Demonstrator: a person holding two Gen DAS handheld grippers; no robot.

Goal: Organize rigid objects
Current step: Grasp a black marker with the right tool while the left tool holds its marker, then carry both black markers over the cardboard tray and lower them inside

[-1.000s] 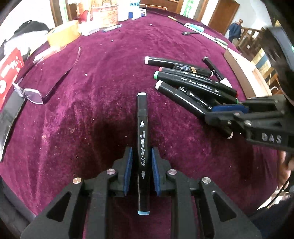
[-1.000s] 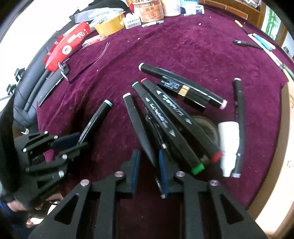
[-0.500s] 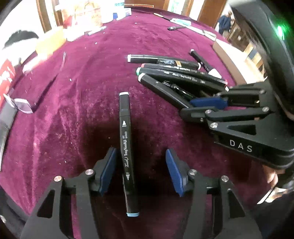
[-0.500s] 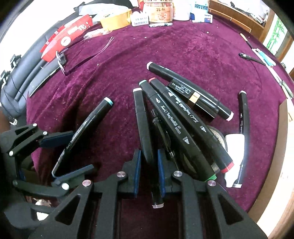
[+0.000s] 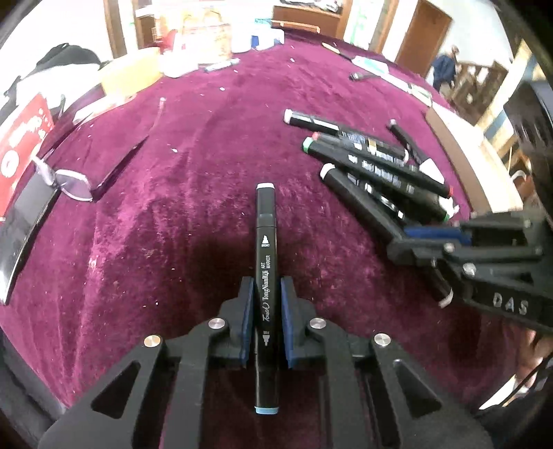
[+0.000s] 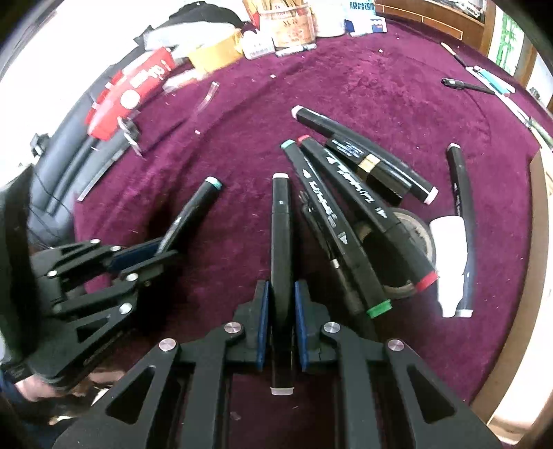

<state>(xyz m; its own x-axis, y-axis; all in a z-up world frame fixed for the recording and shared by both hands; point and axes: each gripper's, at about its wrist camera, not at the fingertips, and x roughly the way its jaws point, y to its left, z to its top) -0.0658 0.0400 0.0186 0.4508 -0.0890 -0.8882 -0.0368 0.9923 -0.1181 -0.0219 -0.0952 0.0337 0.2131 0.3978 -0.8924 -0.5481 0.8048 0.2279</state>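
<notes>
My left gripper (image 5: pixel 265 297) is shut on a black art marker with pale blue end caps (image 5: pixel 265 248), held along its fingers above the purple cloth. My right gripper (image 6: pixel 280 293) is shut on a black marker with white end caps (image 6: pixel 280 221). The left gripper also shows in the right wrist view (image 6: pixel 145 254), and the right gripper shows in the left wrist view (image 5: pixel 414 241). A loose pile of several black markers (image 6: pixel 349 193) lies on the cloth just right of the right gripper's marker; the pile also shows in the left wrist view (image 5: pixel 373 162).
A tape roll (image 6: pixel 411 241) sits under the pile, with a white cap (image 6: pixel 449 255) and a curved black marker (image 6: pixel 459 193) beside it. Glasses (image 5: pixel 69 179), a red box (image 5: pixel 20 138) and jars (image 6: pixel 290 24) line the far left and back. A wooden table edge (image 6: pixel 532 276) runs at right.
Half a second ago my left gripper was open around the blue-capped marker; now it is shut on it again. My right gripper stays shut on its marker, now drawn away from the pile.
</notes>
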